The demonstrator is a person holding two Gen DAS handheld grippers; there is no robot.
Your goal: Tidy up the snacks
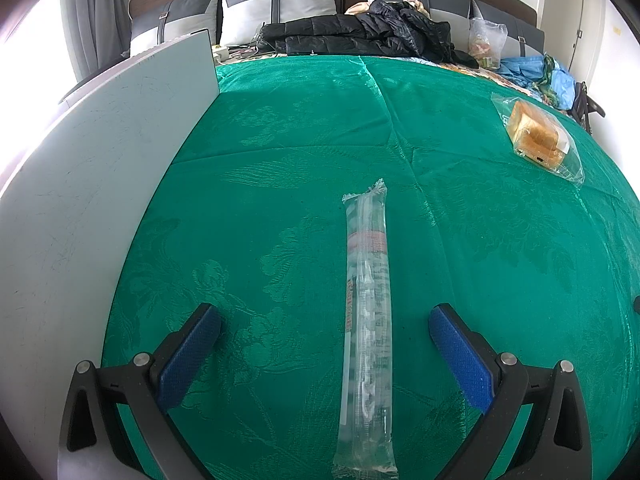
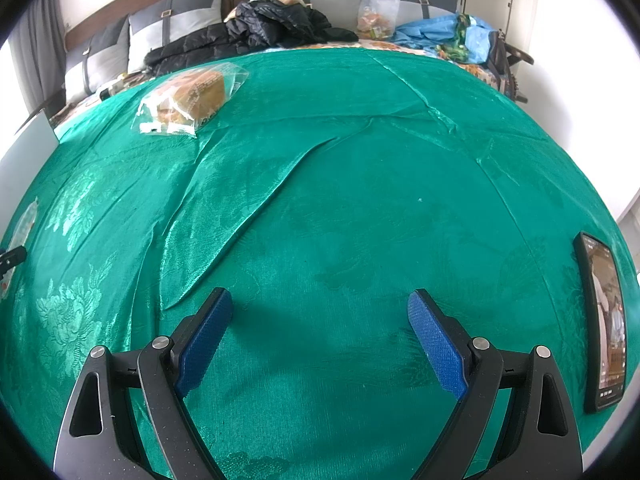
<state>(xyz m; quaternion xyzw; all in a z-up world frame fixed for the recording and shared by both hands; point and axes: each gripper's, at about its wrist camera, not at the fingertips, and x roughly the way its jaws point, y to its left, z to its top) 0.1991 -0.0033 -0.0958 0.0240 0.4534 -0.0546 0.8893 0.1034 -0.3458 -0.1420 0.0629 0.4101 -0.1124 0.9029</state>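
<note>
The left gripper [image 1: 325, 316] is spread wide, its blue pads either side of a long clear snack tube [image 1: 367, 320] lying on the green cloth [image 1: 280, 140], not touching it. The right gripper [image 2: 320, 304] is also released, over bare cloth; bagged bread [image 2: 192, 96] sits upper left

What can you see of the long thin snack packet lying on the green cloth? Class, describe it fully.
The long snack packet is a narrow clear plastic sleeve with crimped ends, a reddish band near its far half and red print along one edge. Its pale contents are blurred. It lies flat on the green cloth, pointing away from the camera, between the spread blue fingers of the left gripper, which do not touch it.
</note>
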